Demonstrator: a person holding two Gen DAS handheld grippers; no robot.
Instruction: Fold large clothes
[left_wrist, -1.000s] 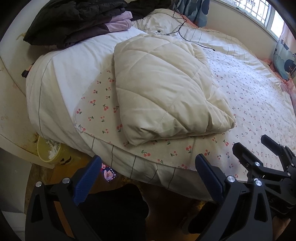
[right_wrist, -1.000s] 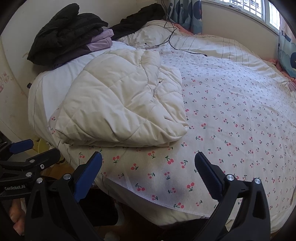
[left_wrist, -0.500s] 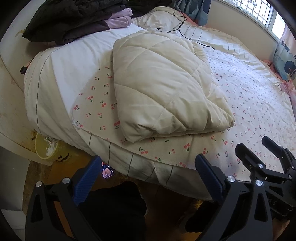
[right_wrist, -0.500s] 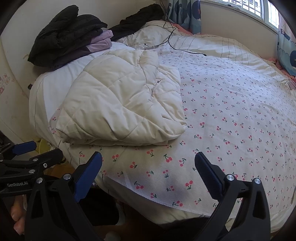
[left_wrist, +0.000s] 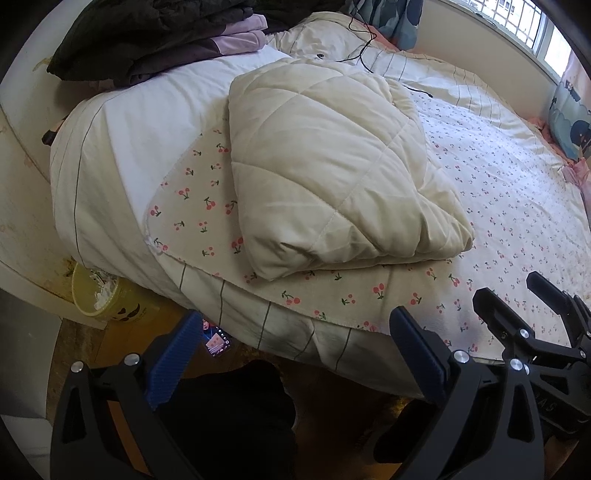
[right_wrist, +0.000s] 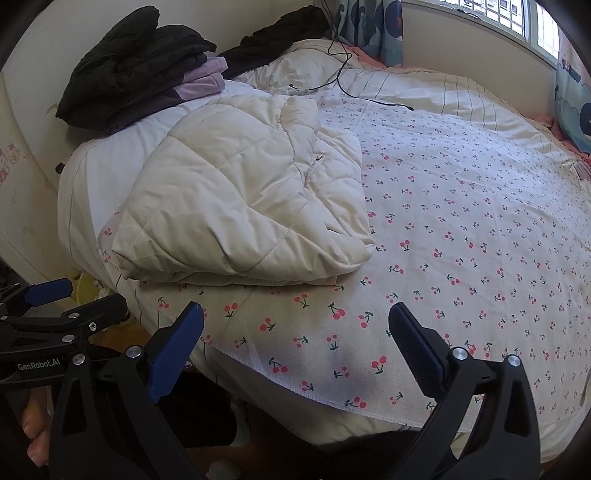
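A cream quilted padded garment (left_wrist: 325, 166) lies folded into a thick bundle on the cherry-print sheet (left_wrist: 517, 206) near the bed's front left corner; it also shows in the right wrist view (right_wrist: 243, 206). My left gripper (left_wrist: 291, 350) is open and empty, held off the bed's front edge, below the bundle. My right gripper (right_wrist: 295, 343) is open and empty, hovering over the sheet's front hem, right of the bundle. Each gripper shows in the other's view, the right one (left_wrist: 532, 325) and the left one (right_wrist: 55, 306).
A pile of dark and lilac clothes (right_wrist: 140, 70) sits at the bed's far left corner. A black cable (right_wrist: 343, 74) lies across the far bedding. A yellow bin (left_wrist: 99, 295) and a lit phone (left_wrist: 216, 341) are on the floor by the bed. A window (right_wrist: 517, 18) is at the far right.
Both grippers have drawn slightly closer to the bed; the bundle looks a little larger and lower in view. Both stay open and the garment has not moved.
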